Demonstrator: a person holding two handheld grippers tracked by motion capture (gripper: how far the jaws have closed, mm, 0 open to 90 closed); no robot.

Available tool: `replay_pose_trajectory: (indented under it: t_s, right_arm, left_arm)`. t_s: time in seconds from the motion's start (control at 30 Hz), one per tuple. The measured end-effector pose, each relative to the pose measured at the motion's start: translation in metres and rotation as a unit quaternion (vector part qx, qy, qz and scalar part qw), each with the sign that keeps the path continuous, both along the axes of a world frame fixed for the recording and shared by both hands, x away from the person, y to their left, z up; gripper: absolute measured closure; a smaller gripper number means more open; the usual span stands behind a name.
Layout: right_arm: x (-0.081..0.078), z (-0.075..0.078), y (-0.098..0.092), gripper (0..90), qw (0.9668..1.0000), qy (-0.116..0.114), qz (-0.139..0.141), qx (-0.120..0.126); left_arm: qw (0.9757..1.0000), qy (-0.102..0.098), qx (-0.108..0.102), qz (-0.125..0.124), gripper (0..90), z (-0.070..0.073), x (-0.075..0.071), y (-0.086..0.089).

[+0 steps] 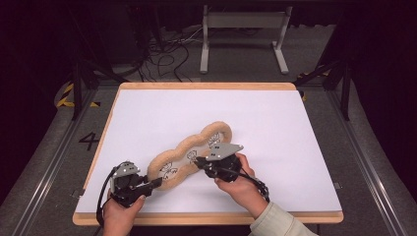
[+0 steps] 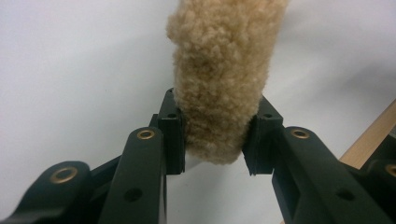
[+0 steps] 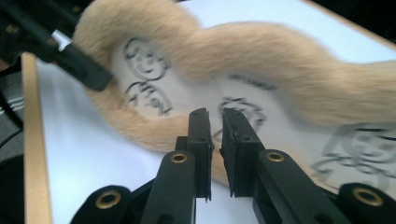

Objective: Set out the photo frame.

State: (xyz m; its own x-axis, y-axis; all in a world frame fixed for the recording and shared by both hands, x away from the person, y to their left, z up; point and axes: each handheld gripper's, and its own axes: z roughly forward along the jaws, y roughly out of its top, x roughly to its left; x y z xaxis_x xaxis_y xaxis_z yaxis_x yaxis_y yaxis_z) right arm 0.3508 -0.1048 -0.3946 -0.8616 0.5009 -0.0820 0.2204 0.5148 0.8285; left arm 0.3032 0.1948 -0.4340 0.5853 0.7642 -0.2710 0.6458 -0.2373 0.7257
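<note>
Two-handed hold on a tan, fleece-rimmed lobed mat with a grey printed centre (image 1: 193, 156), lying on the white-topped bench (image 1: 147, 118). My left hand-held gripper (image 1: 156, 183) has its jaws clamped on the fleece rim directly ahead of it, which I judge anchors that end. My right hand-held gripper (image 3: 215, 122) has its jaws nearly together; the rim passes just behind them, though whether cloth is pinched between them I cannot tell. The mat's middle probably gets lifted from here.
</note>
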Motion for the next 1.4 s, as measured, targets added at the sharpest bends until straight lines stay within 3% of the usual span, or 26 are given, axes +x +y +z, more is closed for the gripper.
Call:
replay_pose_trajectory:
  t_s: [0.27,0.5,0.63,0.8,1.07,1.2,1.3,1.4]
  right_arm:
    - [0.012,0.013,-0.024,79.2,0.9991,-0.008,-0.037,0.021]
    - [0.020,0.015,-0.040,73.6,0.9966,-0.015,-0.079,0.020]
    - [0.030,0.018,-0.059,69.9,0.9931,-0.016,-0.113,0.029]
    - [0.042,0.012,-0.072,62.2,0.9888,-0.010,-0.148,0.016]
    - [0.060,-0.003,-0.075,55.4,0.9876,0.016,-0.156,0.002]
    - [0.069,-0.012,-0.075,56.5,0.9873,0.030,-0.156,-0.005]
    - [0.075,-0.016,-0.076,58.6,0.9890,0.028,-0.145,-0.007]
    - [0.082,-0.021,-0.078,58.3,0.9904,0.043,-0.131,-0.003]
  left_arm:
    - [0.9999,-0.006,0.004,0.007,64.9,-0.001,0.002,0.003]
    - [0.9999,-0.007,0.004,0.012,64.8,-0.001,0.003,0.005]
    - [0.9998,-0.006,0.004,0.018,64.8,-0.001,0.005,0.007]
    - [0.9997,-0.009,0.006,0.023,64.6,-0.001,0.007,0.009]
    - [0.9995,-0.010,0.005,0.029,64.3,-0.002,0.008,0.010]
    - [0.9995,-0.012,0.007,0.030,64.3,-0.002,0.008,0.011]
    - [0.9994,-0.013,0.007,0.030,64.3,-0.002,0.008,0.011]
    - [0.9994,-0.012,0.008,0.030,64.4,-0.002,0.007,0.010]
